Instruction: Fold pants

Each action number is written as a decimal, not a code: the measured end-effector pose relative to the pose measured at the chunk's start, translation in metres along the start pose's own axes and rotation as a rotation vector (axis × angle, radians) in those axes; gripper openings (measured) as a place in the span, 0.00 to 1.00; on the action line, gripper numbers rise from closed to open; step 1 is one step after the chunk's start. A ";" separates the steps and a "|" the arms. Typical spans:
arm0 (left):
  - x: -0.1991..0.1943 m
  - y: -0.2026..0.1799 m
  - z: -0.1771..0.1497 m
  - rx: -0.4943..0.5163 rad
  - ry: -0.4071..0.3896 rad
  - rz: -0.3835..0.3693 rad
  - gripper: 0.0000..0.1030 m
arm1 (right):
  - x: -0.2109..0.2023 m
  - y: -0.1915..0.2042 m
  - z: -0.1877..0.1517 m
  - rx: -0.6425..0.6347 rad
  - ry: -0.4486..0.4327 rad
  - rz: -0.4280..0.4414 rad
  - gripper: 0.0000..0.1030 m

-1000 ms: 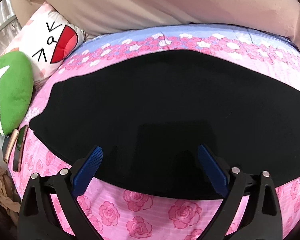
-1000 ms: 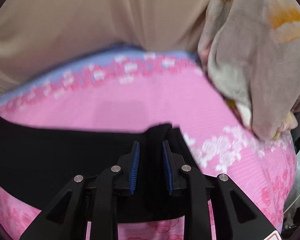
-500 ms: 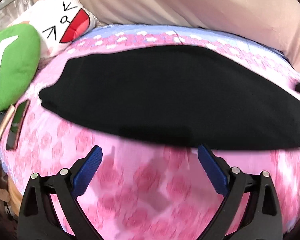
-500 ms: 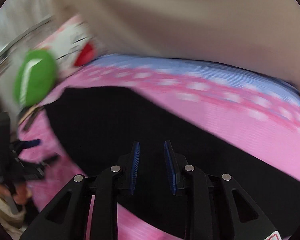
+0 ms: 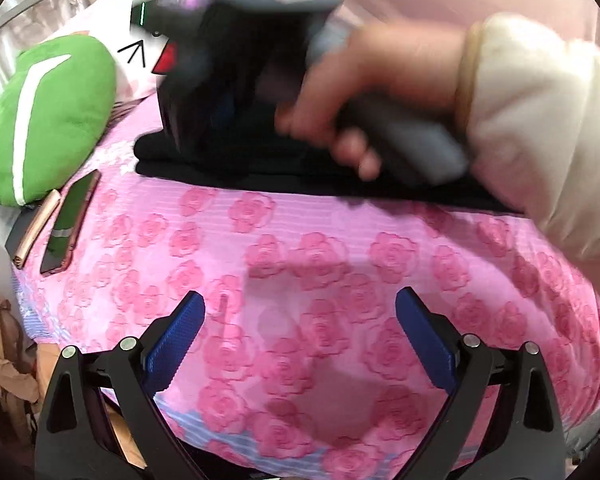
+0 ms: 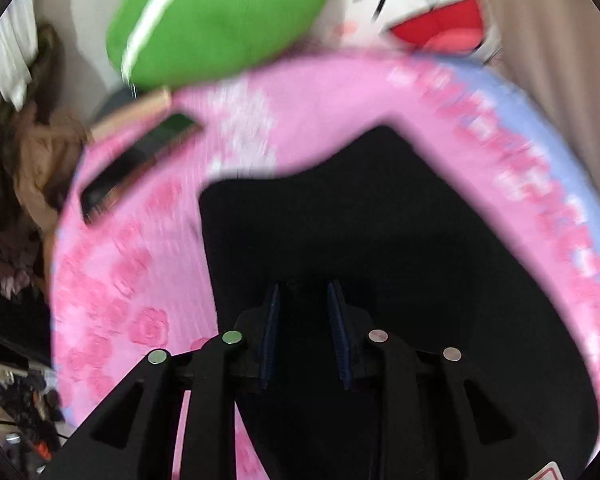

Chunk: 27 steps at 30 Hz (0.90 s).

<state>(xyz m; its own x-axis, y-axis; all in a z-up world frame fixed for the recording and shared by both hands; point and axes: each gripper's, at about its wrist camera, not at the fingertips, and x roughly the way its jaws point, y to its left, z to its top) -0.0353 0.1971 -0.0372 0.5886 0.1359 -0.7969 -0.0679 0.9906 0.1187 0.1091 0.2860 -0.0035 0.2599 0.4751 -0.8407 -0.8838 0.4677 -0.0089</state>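
The left wrist view shows the left hand-held gripper (image 5: 300,328) with blue pads wide apart over the pink rose-printed bed cover (image 5: 260,248), nothing between them. Beyond it the person's hand (image 5: 364,84) carries the right hand-held gripper (image 6: 302,320) over the black folded pants (image 5: 260,168). Only the right wrist view shows that gripper's narrow gap, with black cloth (image 6: 380,240) in it; whether the pads press it, I cannot tell.

Green cushion (image 5: 48,116), cartoon-face pillow (image 6: 432,12), phone (image 5: 70,228) on rose-print bedspread (image 5: 300,280)
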 end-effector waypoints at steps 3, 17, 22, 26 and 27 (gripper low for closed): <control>0.002 0.004 0.002 -0.001 0.001 -0.007 0.91 | -0.012 0.006 -0.009 -0.026 0.004 0.040 0.16; 0.006 -0.086 0.055 0.072 -0.056 -0.067 0.91 | -0.242 -0.141 -0.333 0.692 -0.173 -0.472 0.33; 0.009 -0.143 0.066 0.122 -0.059 -0.069 0.91 | -0.254 -0.154 -0.429 0.820 -0.065 -0.605 0.33; 0.012 -0.171 0.073 0.145 -0.049 -0.061 0.91 | -0.284 -0.150 -0.465 0.869 -0.166 -0.595 0.38; 0.012 -0.177 0.074 0.148 -0.047 -0.058 0.91 | -0.288 -0.151 -0.472 0.874 -0.174 -0.623 0.43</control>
<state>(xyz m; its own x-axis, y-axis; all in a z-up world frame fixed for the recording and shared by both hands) 0.0435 0.0225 -0.0238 0.6253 0.0741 -0.7769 0.0845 0.9832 0.1618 -0.0157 -0.2729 -0.0155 0.6796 0.0375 -0.7327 -0.0133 0.9992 0.0388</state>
